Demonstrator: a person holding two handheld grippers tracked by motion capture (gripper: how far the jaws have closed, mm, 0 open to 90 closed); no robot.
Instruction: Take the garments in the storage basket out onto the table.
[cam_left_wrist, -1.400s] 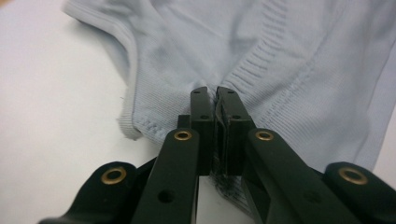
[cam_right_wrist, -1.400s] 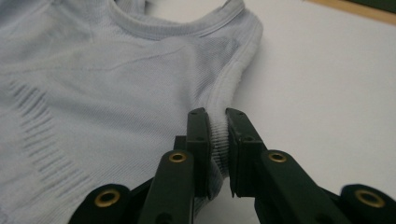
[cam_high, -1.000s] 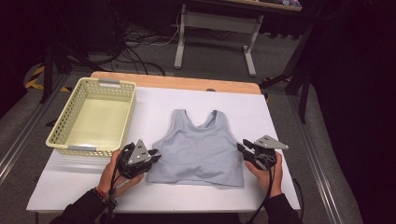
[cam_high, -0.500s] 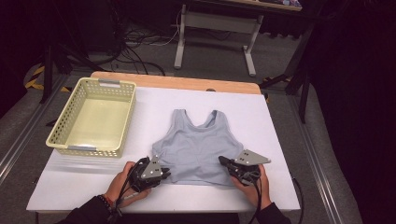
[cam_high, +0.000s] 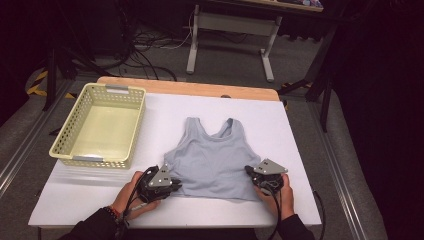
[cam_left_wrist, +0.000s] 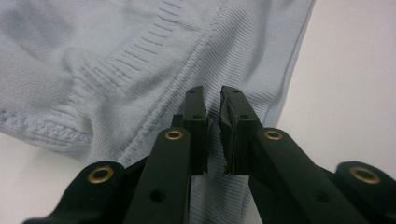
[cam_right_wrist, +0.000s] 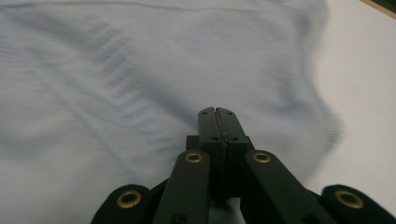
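Both hands have drawn in from the sides to the hem of the pale blue top lying mid-tabletop, the left gripper slightly spread over its seam, the right gripper pressed together, probably pinching fabric, so a fold or lift looks imminent.

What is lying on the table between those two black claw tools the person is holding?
The lower part of a light blue tank top spans the stretch between the left gripper and the right gripper, as the high view shows.
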